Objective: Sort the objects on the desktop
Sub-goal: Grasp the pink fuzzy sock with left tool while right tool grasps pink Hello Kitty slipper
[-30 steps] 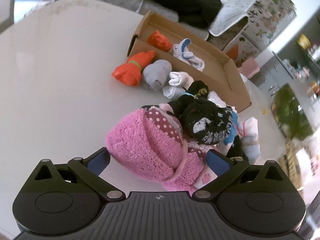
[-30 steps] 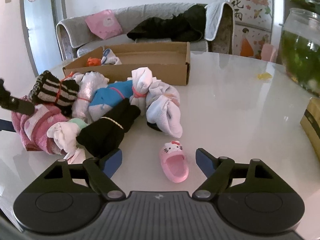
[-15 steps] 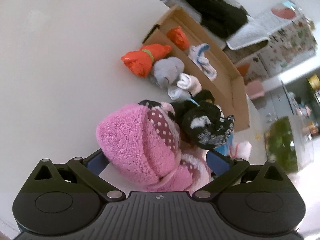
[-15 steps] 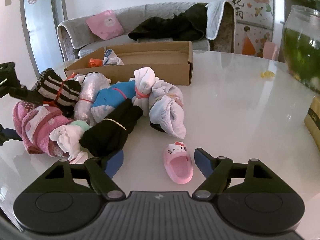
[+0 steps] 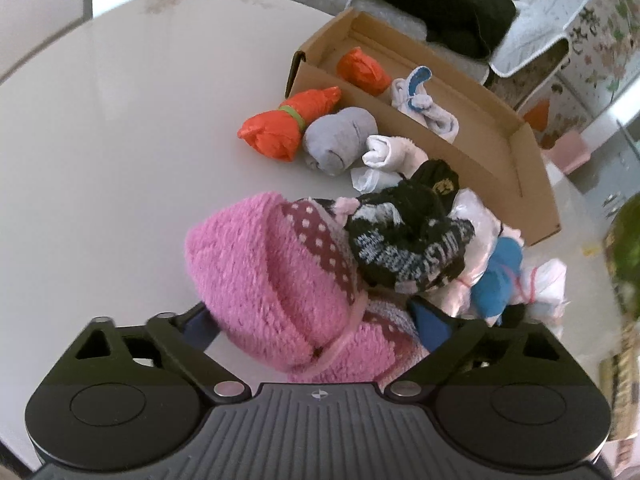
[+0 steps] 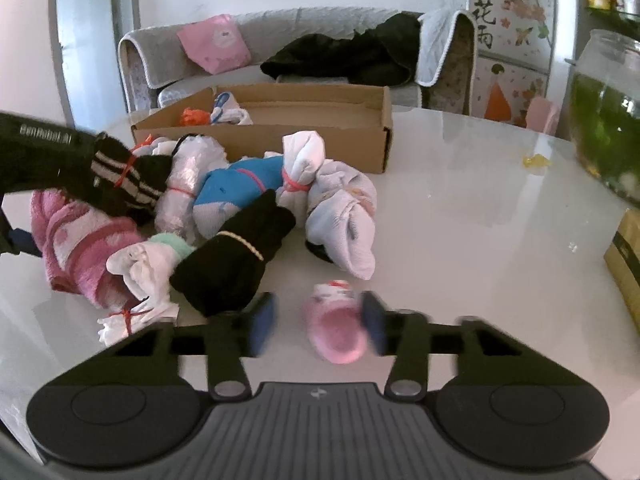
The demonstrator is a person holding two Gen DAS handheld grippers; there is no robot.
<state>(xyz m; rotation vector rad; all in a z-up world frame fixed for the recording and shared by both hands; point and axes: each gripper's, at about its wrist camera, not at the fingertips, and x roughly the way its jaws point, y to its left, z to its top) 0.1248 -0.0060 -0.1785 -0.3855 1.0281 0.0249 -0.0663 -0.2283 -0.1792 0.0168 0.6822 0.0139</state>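
Because motion smears the right hand-held gripper (image 6: pixel 318 320), its pads are hard to make out, but its jaws have come together on the pink slipper (image 6: pixel 336 332), which lies on the surface (image 6: pixel 460 208) just in front of the sock pile. The left hand-held gripper (image 5: pixel 316 320) is closing around the fuzzy pink sock bundle (image 5: pixel 272 280), which hides most of its left pad. Grey lettering on the black sock (image 5: pixel 408 248) is unreadable. The wall poster (image 6: pixel 484 12) reads 桃花雨.

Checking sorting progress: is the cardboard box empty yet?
No. The box holds an orange bundle and a white-blue sock bundle; the rest looks bare.
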